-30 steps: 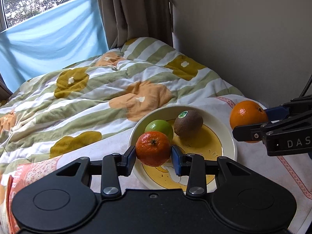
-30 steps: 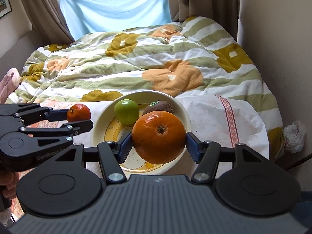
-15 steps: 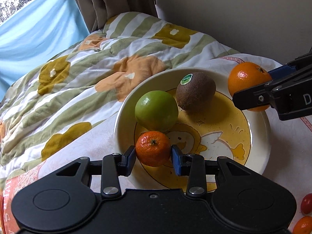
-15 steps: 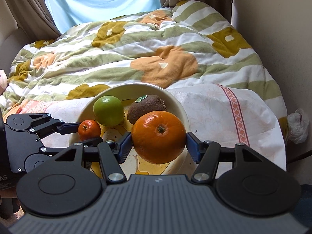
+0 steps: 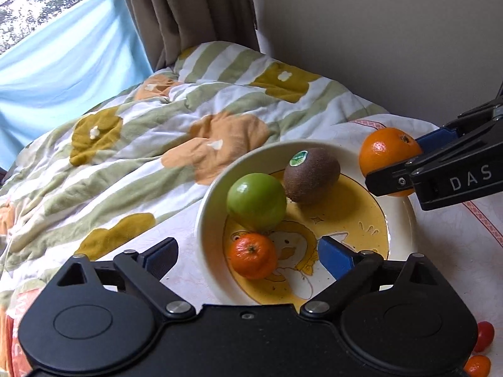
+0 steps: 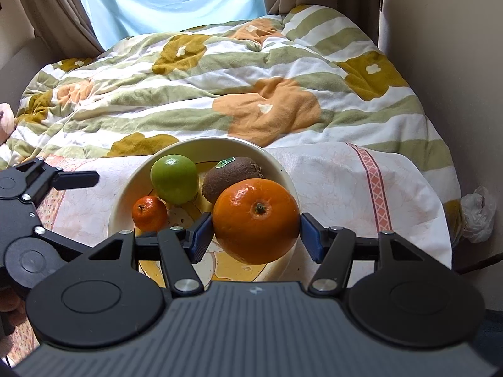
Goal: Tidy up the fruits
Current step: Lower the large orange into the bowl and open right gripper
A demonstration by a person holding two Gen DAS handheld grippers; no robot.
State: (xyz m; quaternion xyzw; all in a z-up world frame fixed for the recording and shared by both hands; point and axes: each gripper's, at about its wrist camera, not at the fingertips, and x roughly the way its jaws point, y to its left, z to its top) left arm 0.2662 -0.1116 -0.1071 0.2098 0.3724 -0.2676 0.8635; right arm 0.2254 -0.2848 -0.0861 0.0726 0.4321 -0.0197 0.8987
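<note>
A cream bowl (image 5: 207, 220) with a yellow duck print sits on a white cloth on the bed. In it lie a green apple (image 5: 256, 201), a brown kiwi (image 5: 314, 179) with a green sticker, and a small mandarin (image 5: 252, 255). My left gripper (image 5: 248, 256) is opening; its blue pads stand wide on either side of the mandarin and do not touch it. My right gripper (image 6: 253, 234) is shut on a large orange (image 6: 255, 220), held above the bowl's (image 6: 125, 188) right side. From that view the apple (image 6: 174, 183), kiwi (image 6: 231, 177) and mandarin (image 6: 148, 213) show in the bowl.
A striped flowered quilt (image 5: 141, 144) covers the bed behind the bowl. A wall (image 5: 377, 47) runs along the right, with curtains (image 5: 188, 15) at the back. Two small red and orange fruits (image 5: 484, 341) lie on the cloth at the lower right. A white bag (image 6: 478, 213) sits beside the bed.
My left gripper came down into the bowl with the mandarin and let go of it; the mandarin now rests in the bowl. The right gripper still holds the orange.
</note>
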